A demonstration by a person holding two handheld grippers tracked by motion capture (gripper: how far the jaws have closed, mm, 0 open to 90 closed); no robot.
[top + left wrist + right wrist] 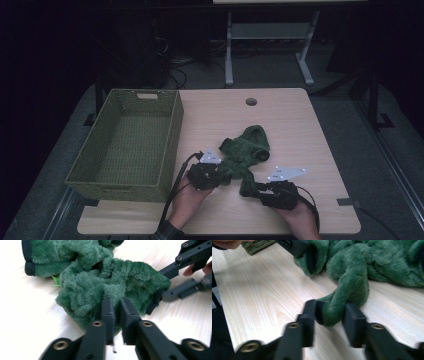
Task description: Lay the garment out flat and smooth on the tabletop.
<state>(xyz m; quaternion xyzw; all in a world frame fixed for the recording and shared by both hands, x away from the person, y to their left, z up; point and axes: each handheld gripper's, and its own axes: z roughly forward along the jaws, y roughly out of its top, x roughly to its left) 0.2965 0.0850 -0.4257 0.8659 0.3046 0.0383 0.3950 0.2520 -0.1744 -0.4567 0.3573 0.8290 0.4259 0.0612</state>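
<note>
A crumpled green plush garment [246, 152] lies near the middle of the light wooden desk [300, 130], right of an empty green woven basket [127, 142]. The left gripper [115, 312] has its fingers [108, 315] drawn nearly together, pinching a fold at the garment's near left edge. The right gripper [332, 315] has its fingers [352, 320] clamped on a rolled end of the garment's near right part.

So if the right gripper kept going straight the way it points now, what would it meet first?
The green fleece garment. The right gripper already has a rolled end of it between its jaws, so going on would push into the bunched fleece just beyond. The left gripper lies further along, off to the side; depth there is unclear.
</note>
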